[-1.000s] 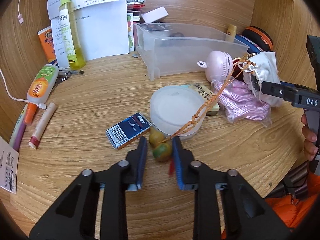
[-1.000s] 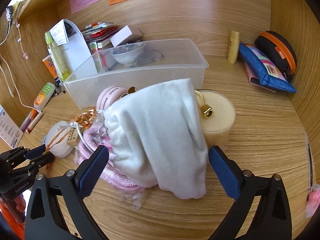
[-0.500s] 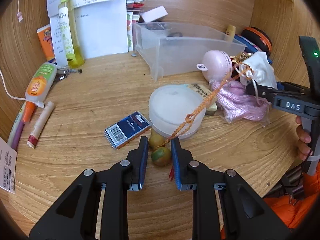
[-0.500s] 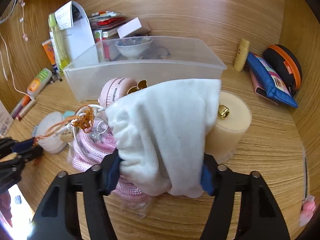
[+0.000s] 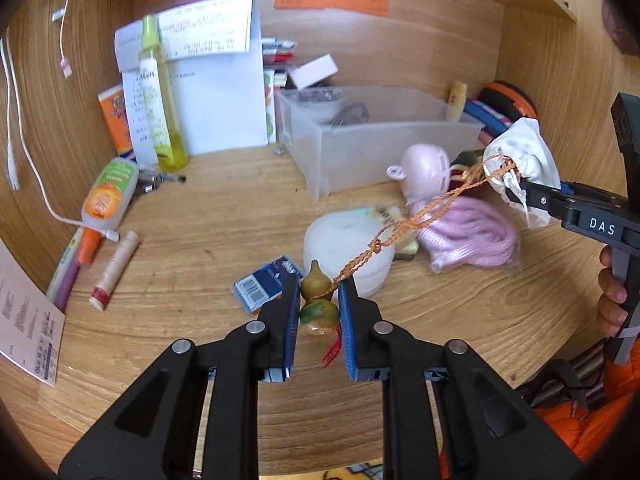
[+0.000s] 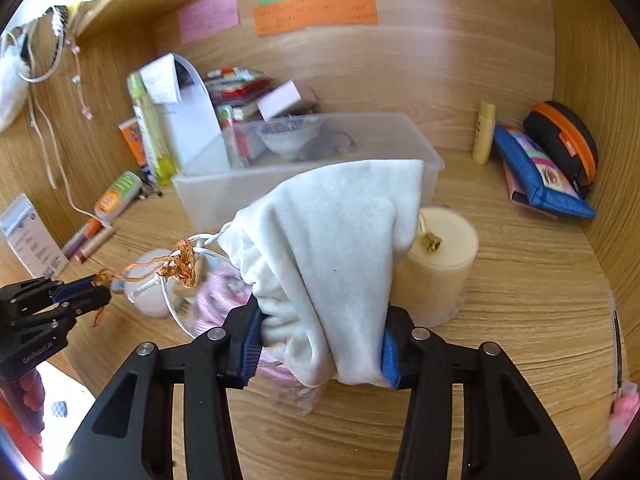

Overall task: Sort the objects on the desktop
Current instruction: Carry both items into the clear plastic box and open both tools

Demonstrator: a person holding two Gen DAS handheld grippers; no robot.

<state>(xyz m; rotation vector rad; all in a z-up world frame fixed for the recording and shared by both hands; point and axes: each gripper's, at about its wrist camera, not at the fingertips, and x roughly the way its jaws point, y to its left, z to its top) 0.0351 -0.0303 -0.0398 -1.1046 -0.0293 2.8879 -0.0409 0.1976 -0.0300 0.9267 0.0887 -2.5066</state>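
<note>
Gourd charm (image 5: pixel 318 300) pinched by left fingers (image 5: pixel 291 312); right fingers (image 6: pixel 250 344) clamp white pouch (image 6: pixel 340 248); "DAS" marking.

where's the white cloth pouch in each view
Left wrist: the white cloth pouch sits at the far right, clamped in the right gripper, with the orange cord running from it to the left gripper.
Right wrist: it fills the centre, between the fingers.
Shared landmark: the clear plastic bin behind it.
</note>
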